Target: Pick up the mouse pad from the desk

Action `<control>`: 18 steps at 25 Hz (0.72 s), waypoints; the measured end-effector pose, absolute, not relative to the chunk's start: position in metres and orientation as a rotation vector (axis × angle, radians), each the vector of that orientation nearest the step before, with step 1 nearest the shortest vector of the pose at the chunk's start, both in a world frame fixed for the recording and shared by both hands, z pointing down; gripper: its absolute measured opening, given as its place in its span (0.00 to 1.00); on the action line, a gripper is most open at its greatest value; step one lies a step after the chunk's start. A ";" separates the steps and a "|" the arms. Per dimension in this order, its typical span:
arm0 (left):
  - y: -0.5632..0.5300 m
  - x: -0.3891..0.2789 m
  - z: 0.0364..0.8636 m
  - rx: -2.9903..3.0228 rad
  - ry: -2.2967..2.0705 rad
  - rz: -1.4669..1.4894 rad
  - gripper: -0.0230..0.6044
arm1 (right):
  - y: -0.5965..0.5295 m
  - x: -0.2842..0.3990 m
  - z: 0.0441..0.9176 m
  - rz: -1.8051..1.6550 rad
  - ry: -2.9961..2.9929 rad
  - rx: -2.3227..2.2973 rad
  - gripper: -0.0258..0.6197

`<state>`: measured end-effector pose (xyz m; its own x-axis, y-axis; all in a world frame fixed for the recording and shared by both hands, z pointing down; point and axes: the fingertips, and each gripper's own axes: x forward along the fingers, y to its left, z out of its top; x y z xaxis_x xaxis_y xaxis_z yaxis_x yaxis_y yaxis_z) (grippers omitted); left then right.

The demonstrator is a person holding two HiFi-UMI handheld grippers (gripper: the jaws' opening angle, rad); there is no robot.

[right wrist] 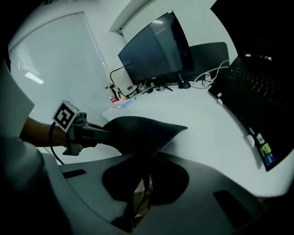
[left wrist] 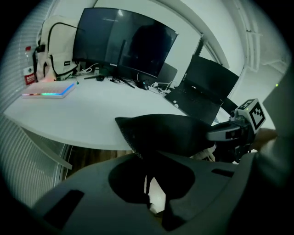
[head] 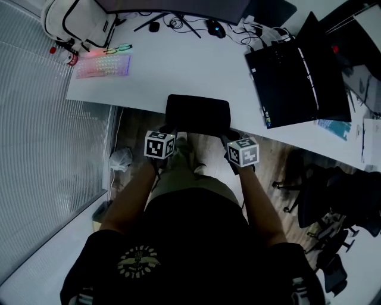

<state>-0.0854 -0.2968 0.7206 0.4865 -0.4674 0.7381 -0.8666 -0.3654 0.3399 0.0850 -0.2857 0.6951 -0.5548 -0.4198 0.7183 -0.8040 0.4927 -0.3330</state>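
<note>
Black and slightly bowed, the mouse pad (head: 197, 113) sits in the middle of the head view, over the near edge of the white tabletop (head: 196, 65), with its near side reaching past that edge toward the person. It is held at both near corners. The left gripper (head: 169, 129) has its fingers pressed together on the pad's lower-left corner, and the right gripper (head: 227, 134) has its fingers pinching the lower-right corner.

In the left gripper view the fingers (left wrist: 140, 158) close on the pad (left wrist: 170, 131) low in the centre. The pad's far corner points left and appears lifted off the tabletop (left wrist: 87, 119), and the right gripper (left wrist: 226, 133) grips the pad at the right of the frame. In the right gripper view the fingers (right wrist: 148, 163) clamp the pad (right wrist: 138, 131) at centre. Its free corner juts right over a faint shadow on the tabletop (right wrist: 202, 124), and the left gripper (right wrist: 94, 134) holds it at the left.

Across the tabletop in the head view, a backlit keyboard (head: 102, 65) lies at the upper left below a white backpack (head: 77, 21). A dark monitor (head: 178, 7) runs along the top edge, with a mouse (head: 216, 28) and cables beside it, and an open black laptop (head: 297, 77) lies at the upper right.
</note>
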 end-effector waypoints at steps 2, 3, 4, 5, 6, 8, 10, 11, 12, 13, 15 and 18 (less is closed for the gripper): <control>-0.300 -0.085 0.701 2.028 -1.127 0.665 0.07 | -0.288 0.086 0.674 0.854 -2.214 1.008 0.06; -0.301 -0.084 0.690 2.046 -1.145 0.646 0.07 | -0.290 0.086 0.662 0.828 -2.235 1.012 0.06; -0.303 -0.084 0.678 2.065 -1.165 0.628 0.07 | -0.291 0.086 0.650 0.800 -2.256 1.017 0.06; -0.304 -0.084 0.665 2.083 -1.185 0.610 0.07 | -0.292 0.086 0.638 0.772 -2.275 1.023 0.06; -0.305 -0.084 0.653 2.100 -1.205 0.591 0.07 | -0.293 0.087 0.626 0.744 -2.293 1.029 0.06; -0.305 -0.083 0.627 2.130 -1.243 0.545 0.07 | -0.293 0.088 0.602 0.697 -2.336 1.032 0.06; -0.305 -0.083 0.603 2.163 -1.283 0.499 0.07 | -0.291 0.088 0.579 0.654 -2.394 1.020 0.06; -0.305 -0.083 0.590 2.184 -1.303 0.480 0.07 | -0.291 0.089 0.567 0.627 -2.423 1.016 0.06; -0.306 -0.082 0.577 2.209 -1.323 0.466 0.07 | -0.292 0.090 0.555 0.594 -2.450 1.018 0.06; -0.307 -0.080 0.565 2.235 -1.342 0.454 0.07 | -0.293 0.092 0.544 0.559 -2.472 1.025 0.06; -0.306 -0.075 0.542 2.283 -1.371 0.426 0.07 | -0.293 0.097 0.523 0.495 -2.507 1.046 0.06; -0.303 -0.068 0.507 2.342 -1.389 0.356 0.07 | -0.290 0.105 0.489 0.430 -2.560 1.081 0.06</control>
